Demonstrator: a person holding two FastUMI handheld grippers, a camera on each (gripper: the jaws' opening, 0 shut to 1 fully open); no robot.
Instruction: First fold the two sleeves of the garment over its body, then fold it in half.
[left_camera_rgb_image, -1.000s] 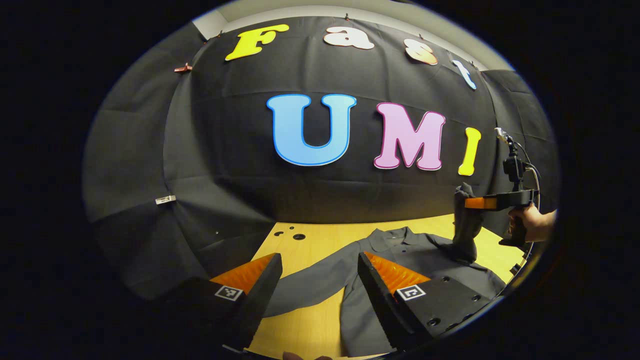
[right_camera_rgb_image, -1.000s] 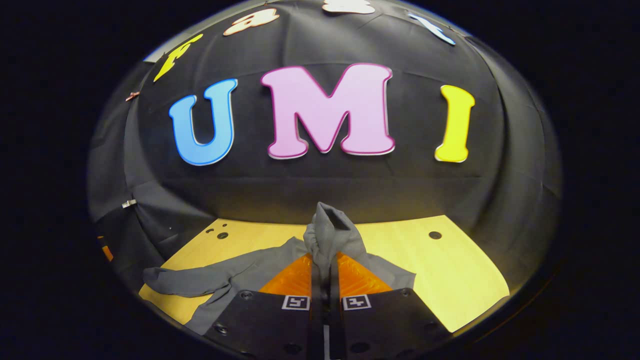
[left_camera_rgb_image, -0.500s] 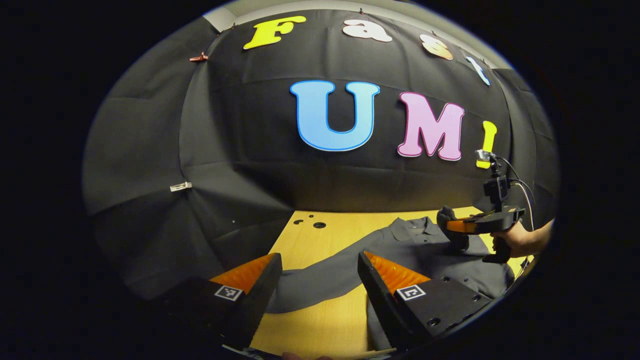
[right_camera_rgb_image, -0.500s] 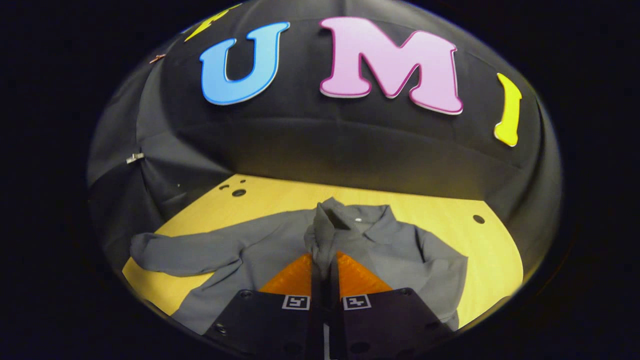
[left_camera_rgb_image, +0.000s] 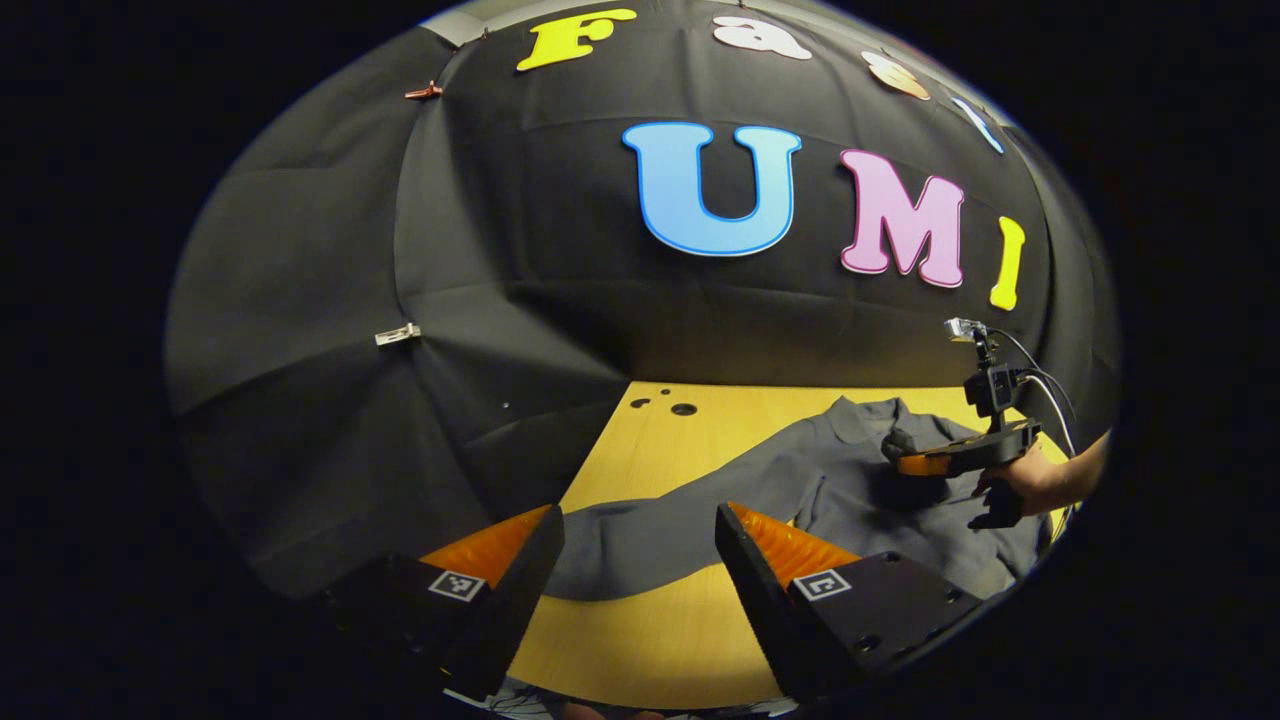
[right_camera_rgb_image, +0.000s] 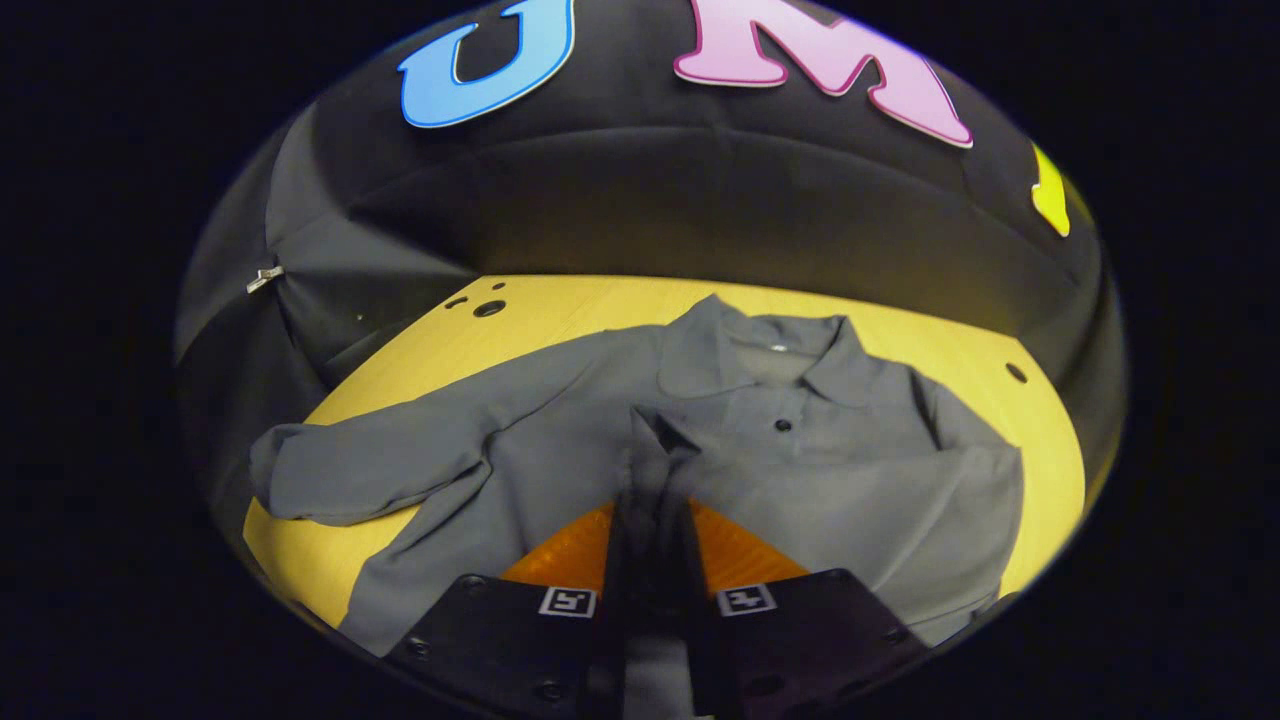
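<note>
Wooden surface (left_camera_rgb_image: 640, 650) up front, left gripper (left_camera_rgb_image: 640, 555) hovering wide apart over the outstretched sleeve (left_camera_rgb_image: 640, 540), holding nothing; beyond it the grey garment (right_camera_rgb_image: 560, 440) lies flat, and the right gripper (right_camera_rgb_image: 652, 520) pinches the other sleeve (right_camera_rgb_image: 650, 470) tight over the chest

shirts: 1 (right_camera_rgb_image: 560, 470) | tongs: 2 (left_camera_rgb_image: 640, 545) (right_camera_rgb_image: 655, 520) | tables: 1 (left_camera_rgb_image: 650, 640) | hands: 1 (left_camera_rgb_image: 1030, 485)

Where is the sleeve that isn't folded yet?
In the right gripper view, the unfolded sleeve lies stretched out flat on the wooden table, at the shirt's left side.
</note>
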